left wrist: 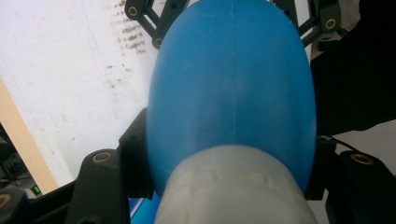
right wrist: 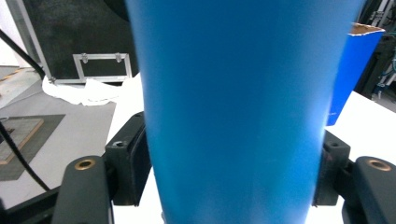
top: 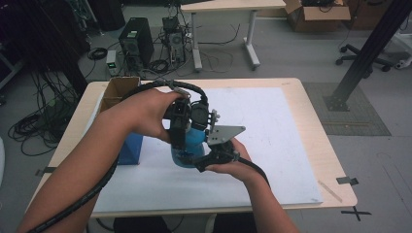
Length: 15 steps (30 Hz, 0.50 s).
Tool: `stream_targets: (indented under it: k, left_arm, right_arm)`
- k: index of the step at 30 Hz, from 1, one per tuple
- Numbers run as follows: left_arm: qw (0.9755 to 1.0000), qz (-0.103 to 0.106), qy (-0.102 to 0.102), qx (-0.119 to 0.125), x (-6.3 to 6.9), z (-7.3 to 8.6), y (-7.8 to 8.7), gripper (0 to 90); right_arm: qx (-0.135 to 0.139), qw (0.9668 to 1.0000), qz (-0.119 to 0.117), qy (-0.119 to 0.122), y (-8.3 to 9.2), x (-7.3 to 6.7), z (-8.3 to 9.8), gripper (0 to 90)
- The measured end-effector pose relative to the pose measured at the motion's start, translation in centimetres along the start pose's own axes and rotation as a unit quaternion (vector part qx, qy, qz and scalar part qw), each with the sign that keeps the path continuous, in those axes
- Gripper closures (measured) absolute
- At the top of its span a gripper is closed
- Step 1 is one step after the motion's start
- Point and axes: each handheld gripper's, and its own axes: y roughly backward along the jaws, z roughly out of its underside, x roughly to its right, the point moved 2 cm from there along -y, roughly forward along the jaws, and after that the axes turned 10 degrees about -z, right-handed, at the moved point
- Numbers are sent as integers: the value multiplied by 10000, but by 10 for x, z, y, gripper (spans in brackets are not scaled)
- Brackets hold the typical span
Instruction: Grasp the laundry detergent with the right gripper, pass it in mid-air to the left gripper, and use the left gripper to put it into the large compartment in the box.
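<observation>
Pale grey round cap (left wrist: 233, 196) sits closest to the lens in the left gripper view, matte, with faint seams, and past it swells the smooth blue plastic bottle (left wrist: 233, 84). We read the left gripper (left wrist: 226, 163) as clamped: both black pads press the bottle's rounded shoulder right where it meets the cap. The right gripper (right wrist: 233, 172) has its pads against the straight lower body of the bottle (right wrist: 233, 93), one on each side; contact shows, but we cannot tell how firm it is.

In the high view the bottle (top: 193, 141) is held off the white sheet (top: 272, 126), between both grippers near the table's middle, left gripper (top: 182, 127) on top and right gripper (top: 214, 154) lower.

We judge this a two-handed hold, maybe cap work. To do it well, keep one grip firm before easing the other, since the glossy, curved plastic slips easily. Keep it over the sheet.

Further out we see a blue open-topped cardboard box (top: 130, 148) at the sheet's left edge and the light wooden table (top: 318, 131).
</observation>
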Motion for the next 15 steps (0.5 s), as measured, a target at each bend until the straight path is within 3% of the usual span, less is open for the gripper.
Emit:
stream_targets:
  k: [15]
  left_arm:
    - [9999, -14, -120, -4, 0, -4, 0, 385]
  right_arm:
    - [108, 9996, 134, -206, 3, 0, 2, 136]
